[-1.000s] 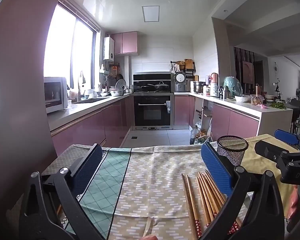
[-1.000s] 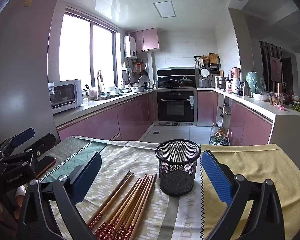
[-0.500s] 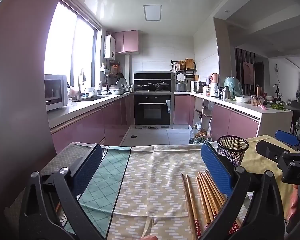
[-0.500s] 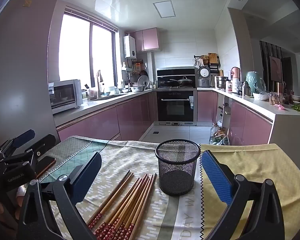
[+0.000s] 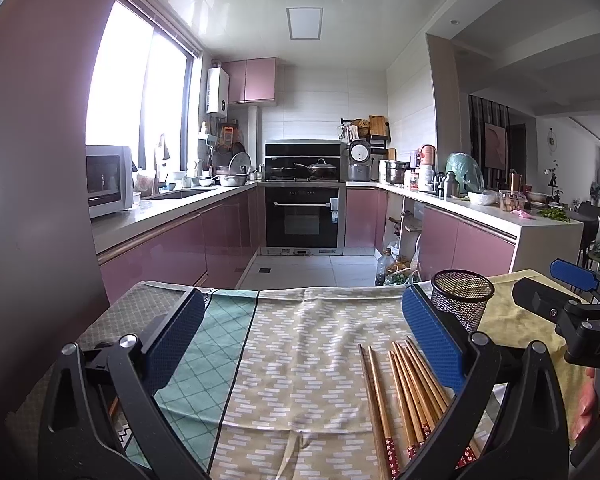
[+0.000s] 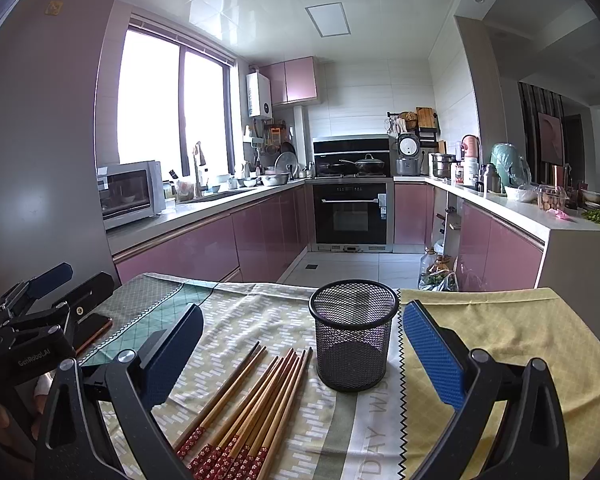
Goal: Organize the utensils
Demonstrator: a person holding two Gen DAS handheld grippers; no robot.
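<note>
Several wooden chopsticks [image 6: 256,396] with red patterned ends lie side by side on the cloth-covered table, left of a black mesh cup [image 6: 353,334] that stands upright and empty. My right gripper [image 6: 302,350] hovers open over the table, the cup and chopstick tips between its blue pads. In the left wrist view the same chopsticks [image 5: 404,388] lie at the lower right and the mesh cup [image 5: 462,300] shows behind the right pad. My left gripper [image 5: 302,338] is open over bare cloth with nothing between its fingers.
The table wears a patchwork of cloths: green diamond [image 5: 204,352], beige brick pattern [image 5: 312,352], yellow [image 6: 512,344]. A phone [image 6: 94,330] lies at the table's left edge. Beyond the far edge is a kitchen with pink cabinets and an oven [image 5: 304,216].
The left wrist view has shifted slightly, with the kitchen sitting a little higher. The right gripper, chopsticks and cup have not moved.
</note>
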